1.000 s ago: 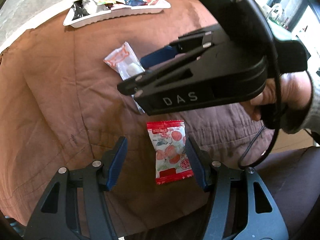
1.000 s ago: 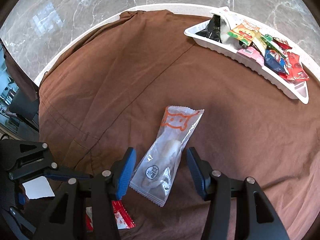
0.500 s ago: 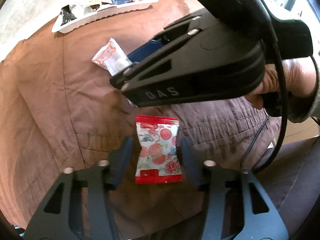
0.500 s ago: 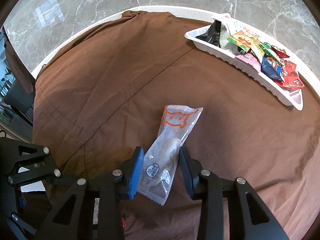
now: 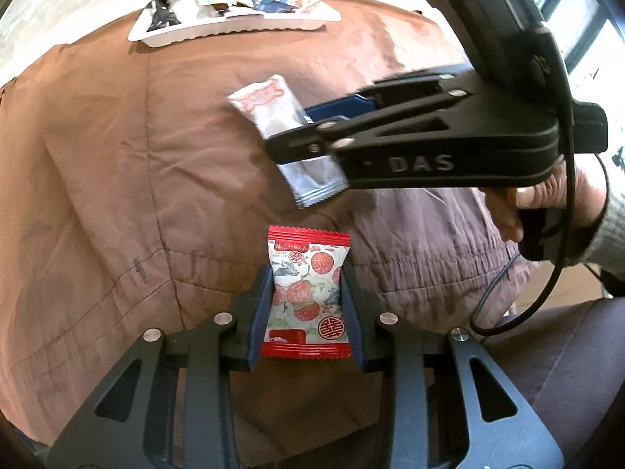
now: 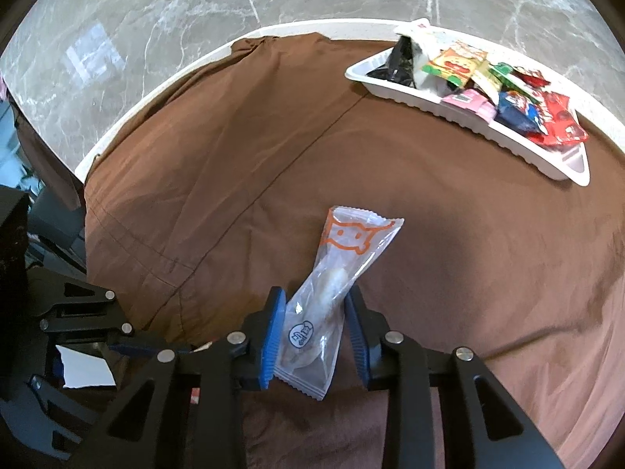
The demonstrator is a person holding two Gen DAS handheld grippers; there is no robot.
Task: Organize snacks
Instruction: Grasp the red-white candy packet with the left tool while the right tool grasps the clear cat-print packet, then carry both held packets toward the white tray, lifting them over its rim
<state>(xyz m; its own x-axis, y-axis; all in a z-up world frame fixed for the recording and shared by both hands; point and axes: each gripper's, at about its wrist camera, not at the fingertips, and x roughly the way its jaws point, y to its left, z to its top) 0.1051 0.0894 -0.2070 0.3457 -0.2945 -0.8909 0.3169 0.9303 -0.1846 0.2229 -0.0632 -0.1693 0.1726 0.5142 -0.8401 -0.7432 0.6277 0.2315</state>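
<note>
Both tongs have closed onto packets: left tongs (image 5: 306, 305) the red-ended packet (image 5: 306, 297), right tongs (image 6: 314, 336) the clear packet (image 6: 332, 293); the tray (image 6: 461, 111) holds snacks (image 6: 515, 90).

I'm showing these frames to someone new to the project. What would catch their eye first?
Two snacks, each caught between closing jaws: the red-edged lychee-print candy packet low in the left wrist view in the left gripper, and the clear packet with an orange cat drawing in the right gripper. Beyond them, at the far edge of the brown cloth, a white tray holds a bright heap of wrappers.
</note>
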